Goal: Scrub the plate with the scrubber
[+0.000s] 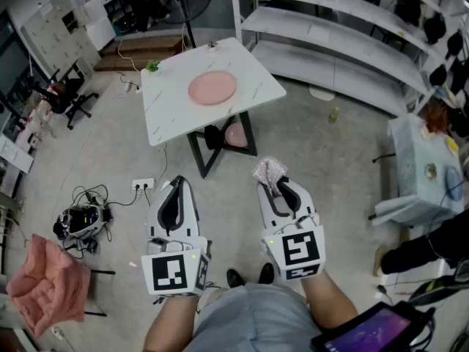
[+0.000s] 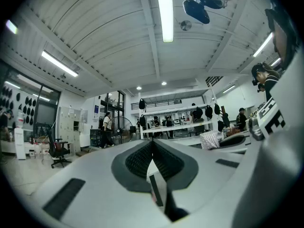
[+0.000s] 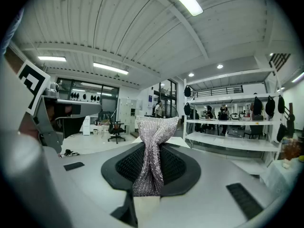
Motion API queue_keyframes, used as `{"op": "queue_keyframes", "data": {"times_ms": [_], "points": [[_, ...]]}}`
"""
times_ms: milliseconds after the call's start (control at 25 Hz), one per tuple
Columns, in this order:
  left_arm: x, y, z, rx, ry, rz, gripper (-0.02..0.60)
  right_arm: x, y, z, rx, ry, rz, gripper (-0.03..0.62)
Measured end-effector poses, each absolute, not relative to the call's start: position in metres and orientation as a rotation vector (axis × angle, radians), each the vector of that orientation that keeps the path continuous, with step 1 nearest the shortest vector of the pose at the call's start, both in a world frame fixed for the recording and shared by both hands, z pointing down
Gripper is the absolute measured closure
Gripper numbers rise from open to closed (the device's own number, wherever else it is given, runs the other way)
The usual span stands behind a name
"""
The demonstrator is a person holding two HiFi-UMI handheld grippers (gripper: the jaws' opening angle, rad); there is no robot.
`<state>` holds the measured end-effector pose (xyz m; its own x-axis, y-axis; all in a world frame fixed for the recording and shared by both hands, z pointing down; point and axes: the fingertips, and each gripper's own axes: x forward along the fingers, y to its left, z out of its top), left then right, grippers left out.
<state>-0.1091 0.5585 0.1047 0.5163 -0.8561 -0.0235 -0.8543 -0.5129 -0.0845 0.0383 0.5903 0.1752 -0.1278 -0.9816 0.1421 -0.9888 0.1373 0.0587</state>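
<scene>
A pink plate (image 1: 212,87) lies on a white marble-look table (image 1: 176,112) well ahead of me in the head view. My right gripper (image 1: 275,180) is shut on a silvery mesh scrubber (image 1: 269,171), which sticks out past the jaws; in the right gripper view the scrubber (image 3: 151,151) stands pinched between the dark pads (image 3: 173,167). My left gripper (image 1: 176,188) is shut with nothing in it; its pads (image 2: 164,163) meet along a thin line. Both grippers are held close to my body, far short of the table and pointing roughly level.
Metal shelving (image 1: 344,20) runs along the back right. A second pink dish (image 1: 236,133) sits under the table. A power strip (image 1: 142,185) and cables lie on the floor at left, beside a pink cloth on a chair (image 1: 45,281). A light blue table (image 1: 425,171) stands at right.
</scene>
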Motion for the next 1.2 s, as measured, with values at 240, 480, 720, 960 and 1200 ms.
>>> {"op": "queue_keyframes", "data": {"times_ms": [240,480,720,960,1200], "points": [[-0.096,0.564,0.110,-2.657,1.503,-0.051,0.574,0.053,0.596,0.177,1.996,-2.276,0.084,0.491],[-0.076,0.570,0.117,-2.649,1.520,-0.096,0.574,0.082,0.602,0.183,2.002,-2.295,0.145,0.487],[-0.068,0.560,0.137,-2.665,1.549,-0.145,0.574,0.100,0.590,0.201,1.986,-2.277,0.189,0.485],[-0.069,0.524,0.148,-2.668,1.593,-0.134,0.574,0.114,0.555,0.213,1.969,-2.256,0.208,0.485],[-0.076,0.454,0.169,-2.682,1.644,-0.146,0.574,0.107,0.488,0.230,1.921,-2.257,0.224,0.485]]}}
